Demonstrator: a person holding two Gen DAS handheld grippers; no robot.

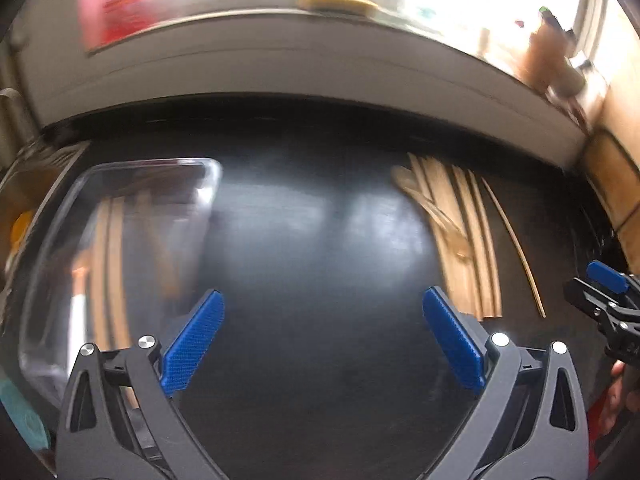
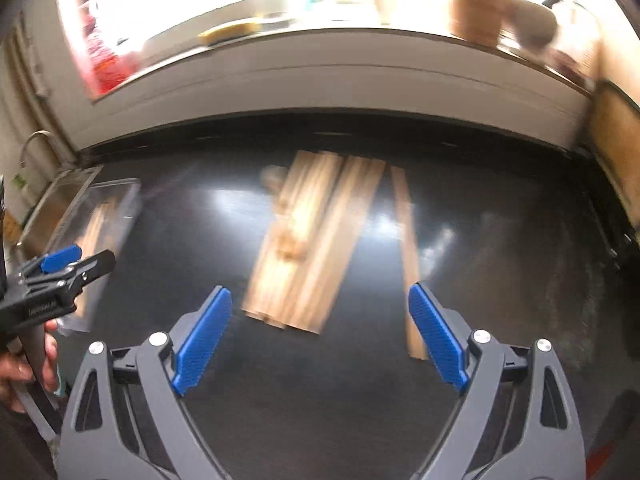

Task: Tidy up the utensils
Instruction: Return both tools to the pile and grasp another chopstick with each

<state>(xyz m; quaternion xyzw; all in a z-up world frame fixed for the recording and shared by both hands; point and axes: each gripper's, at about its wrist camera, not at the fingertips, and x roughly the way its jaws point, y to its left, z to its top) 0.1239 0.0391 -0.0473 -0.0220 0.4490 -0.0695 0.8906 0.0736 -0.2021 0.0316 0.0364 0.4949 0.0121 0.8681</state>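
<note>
Above the dark countertop [image 2: 500, 280], left gripper [image 1: 324, 340] and right gripper [image 2: 320, 336] tilted downward, fingers spread wide, nothing held

A black countertop [image 2: 500, 264] is stretching across both views, its glossy surface catching pale reflections. Behind it a light-coloured ledge [image 1: 280, 68] is running along under a bright window. On that ledge something red [image 2: 104, 68] is sitting at the left (too blurred to name), a yellowish flat piece [image 1: 336, 2] is lying near the middle, and a brown rounded object [image 2: 480, 12] is standing toward the right. A metal tap [image 2: 34, 142] is curving up at the far left edge.
</note>
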